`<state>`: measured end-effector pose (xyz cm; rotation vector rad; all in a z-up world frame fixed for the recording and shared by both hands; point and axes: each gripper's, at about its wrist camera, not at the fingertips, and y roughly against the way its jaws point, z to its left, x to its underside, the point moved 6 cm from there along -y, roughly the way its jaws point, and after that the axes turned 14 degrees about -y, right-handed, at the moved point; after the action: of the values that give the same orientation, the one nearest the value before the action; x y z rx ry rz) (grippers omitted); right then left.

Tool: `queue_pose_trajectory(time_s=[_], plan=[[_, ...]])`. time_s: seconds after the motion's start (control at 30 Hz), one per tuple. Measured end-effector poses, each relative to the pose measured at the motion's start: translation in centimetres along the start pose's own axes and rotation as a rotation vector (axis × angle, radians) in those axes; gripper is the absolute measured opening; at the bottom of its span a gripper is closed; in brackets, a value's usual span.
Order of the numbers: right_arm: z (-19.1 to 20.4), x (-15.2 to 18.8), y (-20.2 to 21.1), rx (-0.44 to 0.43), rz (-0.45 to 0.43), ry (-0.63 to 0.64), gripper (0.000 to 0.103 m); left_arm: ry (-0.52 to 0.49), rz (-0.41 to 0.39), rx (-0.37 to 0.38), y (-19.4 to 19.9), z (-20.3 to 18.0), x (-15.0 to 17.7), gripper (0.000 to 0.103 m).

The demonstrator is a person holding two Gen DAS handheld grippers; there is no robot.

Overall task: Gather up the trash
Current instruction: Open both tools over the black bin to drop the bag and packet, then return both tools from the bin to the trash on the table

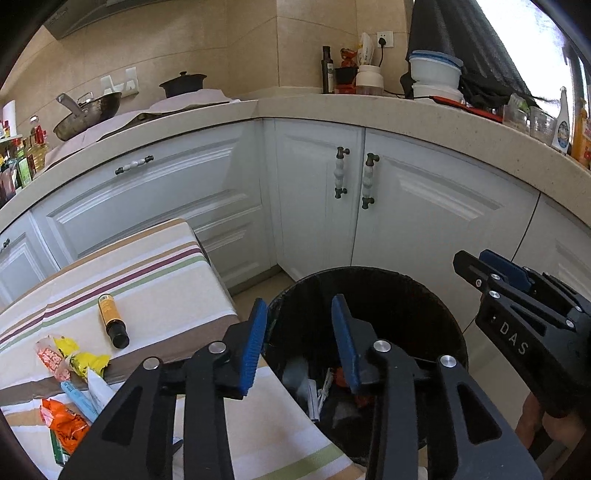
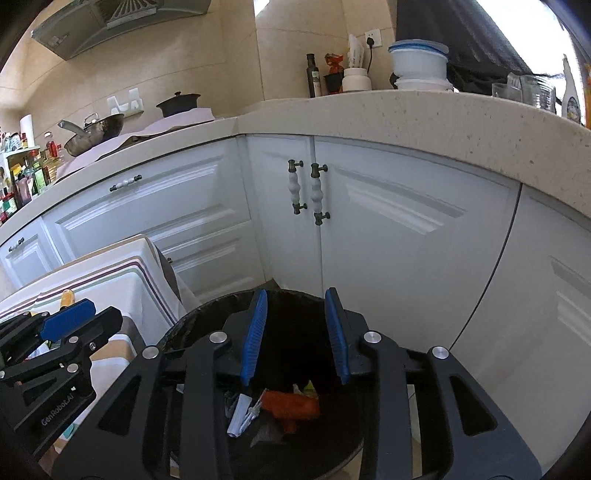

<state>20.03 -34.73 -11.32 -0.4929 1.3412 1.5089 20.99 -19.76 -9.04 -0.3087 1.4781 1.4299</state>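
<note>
Both over the black bin [image 1: 436,295], inside its rim: left tool [image 1: 299,343] and right tool [image 2: 295,336] parted, empty; wrappers [image 1: 74,362] beside on the worktop [image 1: 155,266].

Setting: home kitchen. L-shaped speckled worktop [image 1: 369,110] over white panelled cabinet doors [image 1: 424,206] with ceramic handles. Wok [image 1: 88,114] and dark lidded pot [image 1: 183,85] along the worktop's left run; oil bottle [image 1: 327,70] at its inner corner; range hood [image 2: 122,22] above; tiled walls.

Bright daylight, blown-out window [image 1: 524,33] glare upper right, fisheye-curved edges, sharp focus
</note>
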Motion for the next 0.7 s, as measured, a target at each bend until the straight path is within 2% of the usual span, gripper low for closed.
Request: queue_pose_trajectory(time_s=[0.37,0.7], plan=[[2.1,0.4,1.8,-0.047,0.008,0.018,0.032,0.042,-0.006,-0.036,2.9,2.4,0.8,0.046],[8.5,2.9,3.8,-0.162,0.052,0.095,0.032,0.132,0.042,-0.156,6.8,8.4,4.8,0.05]])
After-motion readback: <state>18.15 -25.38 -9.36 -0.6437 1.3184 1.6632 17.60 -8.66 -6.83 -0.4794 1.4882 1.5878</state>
